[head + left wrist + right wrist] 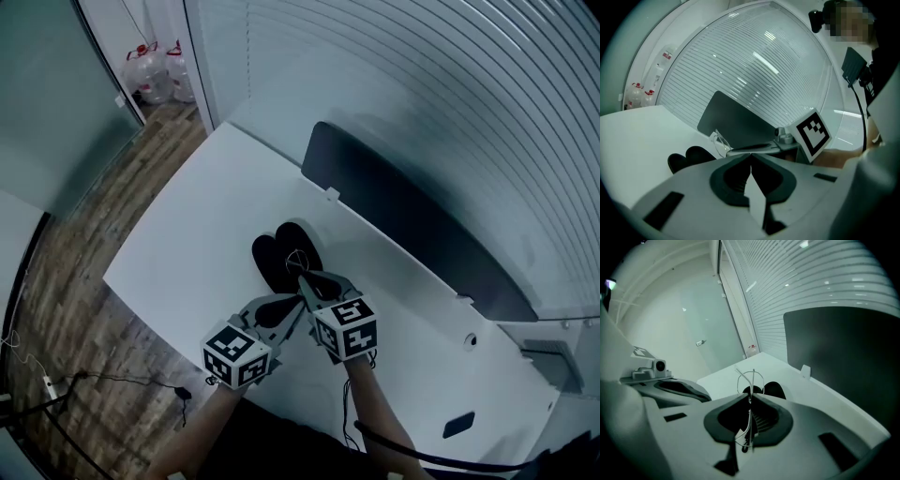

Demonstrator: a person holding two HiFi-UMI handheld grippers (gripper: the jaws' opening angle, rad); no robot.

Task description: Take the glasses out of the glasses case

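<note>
The black glasses case (277, 255) lies open on the white table (206, 225); its two halves also show in the left gripper view (689, 158) and the right gripper view (769, 390). Thin wire-framed glasses (751, 379) hang just above the case, and my right gripper (750, 397) is shut on their frame. In the head view the glasses (298, 262) stick out past the right gripper (304, 280). My left gripper (298, 304) sits close beside it, lower left. The left gripper (751, 156) is shut with nothing between its tips; from it the glasses (719, 141) show to the left.
A dark grey panel (403, 211) stands along the table's far edge before slatted blinds. A small black object (459, 424) lies at the near right of the table. Left of the table is wood floor with cables (112, 380) and water bottles (155, 73).
</note>
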